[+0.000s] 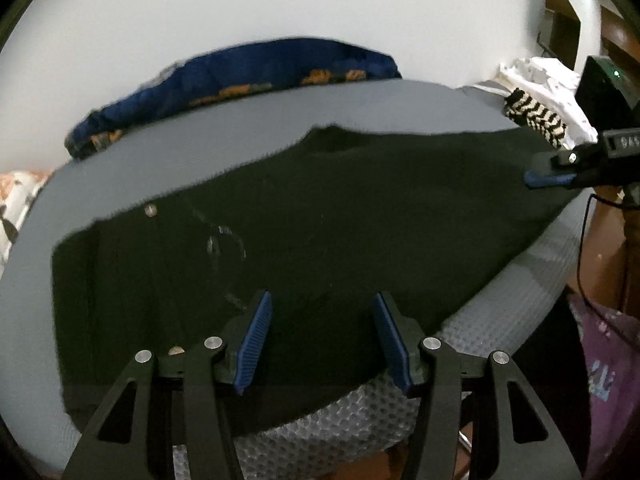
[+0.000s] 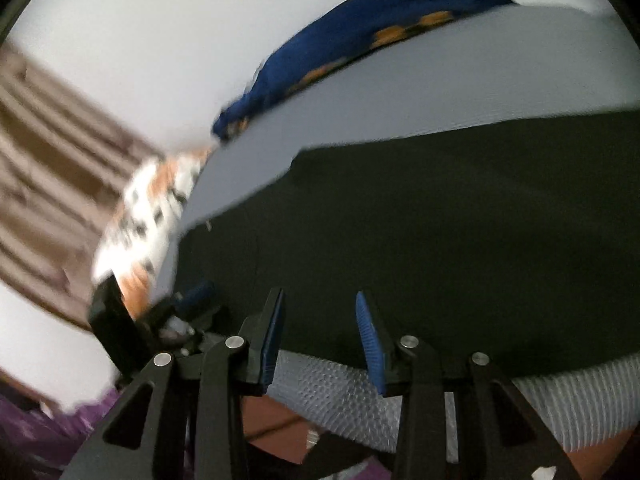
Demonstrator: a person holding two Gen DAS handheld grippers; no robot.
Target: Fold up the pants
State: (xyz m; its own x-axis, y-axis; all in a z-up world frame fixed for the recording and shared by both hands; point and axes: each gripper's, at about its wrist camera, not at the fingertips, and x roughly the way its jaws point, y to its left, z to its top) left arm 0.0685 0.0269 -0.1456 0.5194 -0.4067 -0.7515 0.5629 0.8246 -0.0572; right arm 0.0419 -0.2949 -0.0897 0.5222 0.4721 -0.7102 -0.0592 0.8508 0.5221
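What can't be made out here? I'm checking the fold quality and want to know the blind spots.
- Pants, left wrist view: the near edge is hidden behind the left gripper.
- Pants, right wrist view: cut off by the right frame edge, and uniformly dark, so creases and layers are unreadable.
- Blue patterned cloth and printed fabric, right wrist view: smeared by motion blur.
- Right gripper, left wrist view: mostly cut off by the frame edge.

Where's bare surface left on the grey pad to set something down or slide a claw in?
Free: the grey pad strip between the dark pants and the blue orange-patterned cloth behind, widening toward the pad's left end. Thin bubble-textured strip along the near edge. Crowded: far right corner, with the black-and-white striped fabric and white clothes.
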